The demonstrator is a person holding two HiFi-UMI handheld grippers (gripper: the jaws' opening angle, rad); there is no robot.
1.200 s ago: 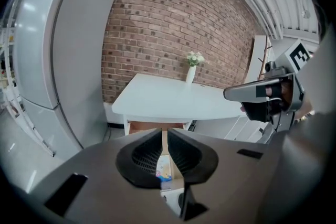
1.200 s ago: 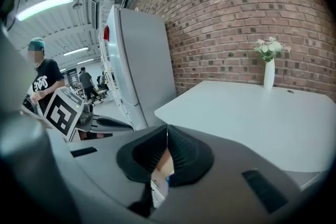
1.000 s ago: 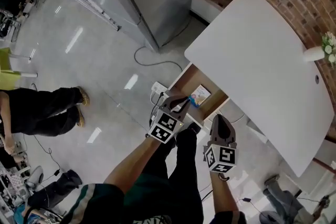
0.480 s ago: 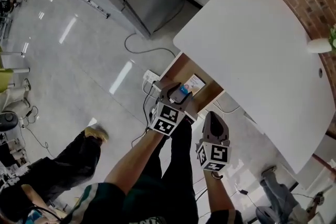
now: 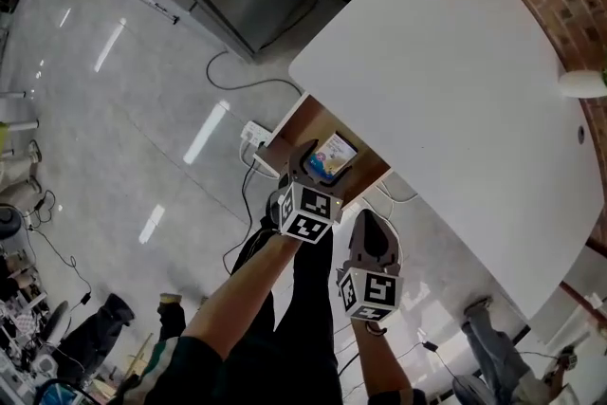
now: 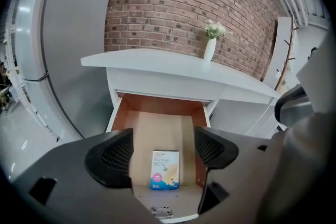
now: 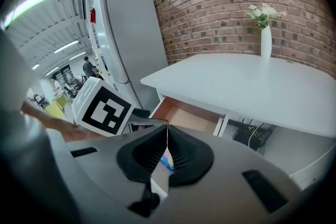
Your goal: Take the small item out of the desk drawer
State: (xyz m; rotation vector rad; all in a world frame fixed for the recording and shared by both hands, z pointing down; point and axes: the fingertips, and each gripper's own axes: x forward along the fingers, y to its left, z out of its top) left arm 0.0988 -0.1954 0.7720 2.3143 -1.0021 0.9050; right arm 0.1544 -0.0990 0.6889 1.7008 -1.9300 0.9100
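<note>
left gripper (image 6: 164, 150) jaws, shut before, now opening over drawer (image 6: 157, 126)
small box (image 6: 165, 169) at its six o'clock, seemingly untouched; right gripper (image 7: 167, 152) closed, empty

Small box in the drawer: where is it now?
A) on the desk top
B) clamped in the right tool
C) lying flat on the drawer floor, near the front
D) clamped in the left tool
C: the left gripper view shows the small box lying flat on the floor of the open drawer, near its front edge. The left tool has its jaws opening and the pads are clear of the box.
</note>
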